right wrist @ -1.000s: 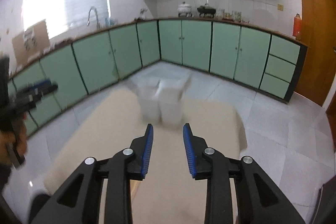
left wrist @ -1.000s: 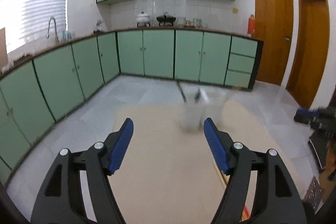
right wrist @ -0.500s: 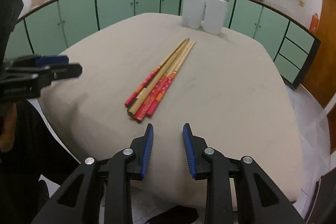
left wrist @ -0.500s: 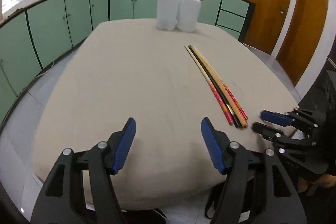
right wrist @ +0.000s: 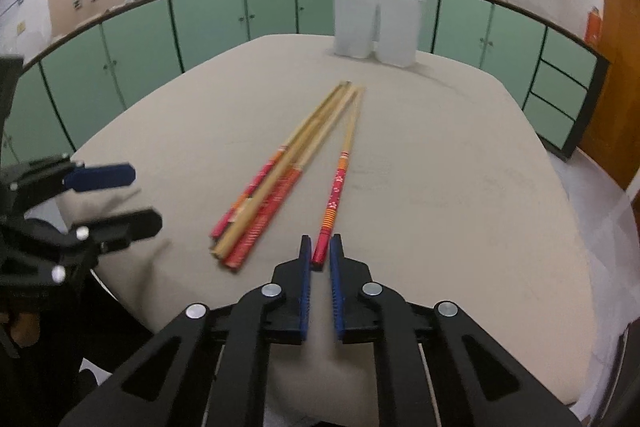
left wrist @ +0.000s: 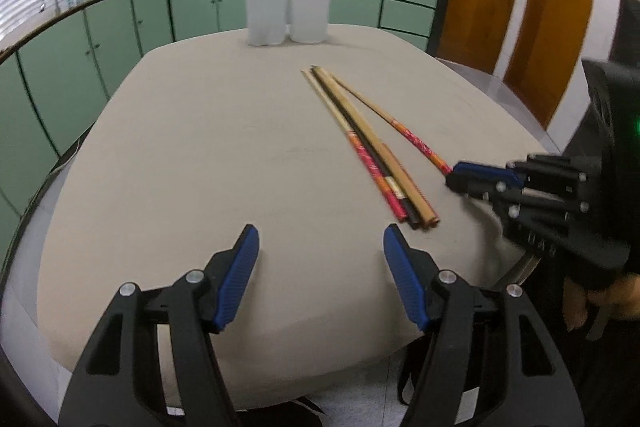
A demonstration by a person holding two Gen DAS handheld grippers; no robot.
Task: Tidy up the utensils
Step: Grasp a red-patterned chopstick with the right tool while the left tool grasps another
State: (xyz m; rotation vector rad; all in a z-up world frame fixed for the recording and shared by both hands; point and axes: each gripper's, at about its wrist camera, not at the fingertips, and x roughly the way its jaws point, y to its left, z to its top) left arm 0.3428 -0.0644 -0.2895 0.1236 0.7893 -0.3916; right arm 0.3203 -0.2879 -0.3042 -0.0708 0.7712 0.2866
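Picking up the first utensil: right gripper (right wrist: pixel 320 253) jaws closing on the red end of a lone red-handled chopstick (right wrist: pixel 340 179), which lies on the beige surface (right wrist: pixel 460 167) just at 3 o'clock of the bundle of chopsticks (right wrist: pixel 276 175). Left gripper (left wrist: pixel 320 251) hovering with jaws apart and empty, at 7 o'clock of that bundle. Next, probably: lift once the grip is firm, then carry toward the two white holders (right wrist: pixel 376 23) at 12 o'clock, keeping the long shaft from swinging.

chopsticks (right wrist: pixel 280 183) mid-table (right wrist: pixel 440 187) | two holders (right wrist: pixel 376 27) side by side at far edge
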